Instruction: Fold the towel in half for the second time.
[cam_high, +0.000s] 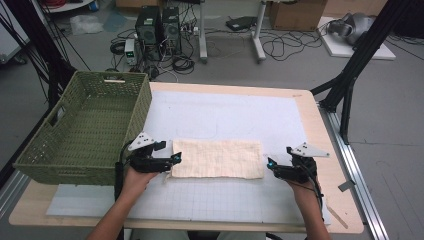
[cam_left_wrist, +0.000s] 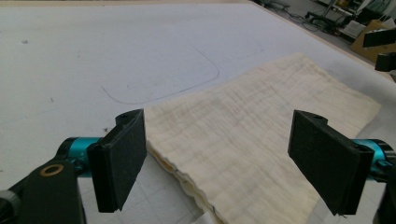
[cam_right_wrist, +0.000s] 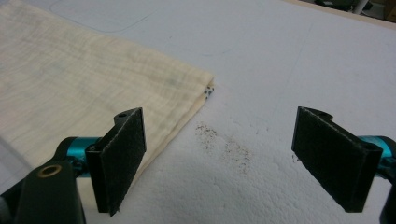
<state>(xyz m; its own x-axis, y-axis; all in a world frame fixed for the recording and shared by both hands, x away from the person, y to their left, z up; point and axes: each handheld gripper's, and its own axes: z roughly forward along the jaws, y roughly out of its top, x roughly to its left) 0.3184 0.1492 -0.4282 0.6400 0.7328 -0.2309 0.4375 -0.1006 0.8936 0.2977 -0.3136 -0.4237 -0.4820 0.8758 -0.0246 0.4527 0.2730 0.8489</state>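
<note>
Folded cream cloth (cam_high: 217, 158) flat on mat (cam_high: 225, 115); L gripper (cam_high: 172, 159) at its left end, R gripper (cam_high: 270, 164) at right, both released, jaws wide.

Cream cloth (cam_high: 217, 158): folded flat into a long rectangle, several layers stacked (edges visible at its left end in the left gripper view (cam_left_wrist: 243, 140)). Crinkled weave, faint grid texture. Lies lengthwise across the near-middle of the white mat (cam_high: 225, 117), long sides parallel to table front.
</note>
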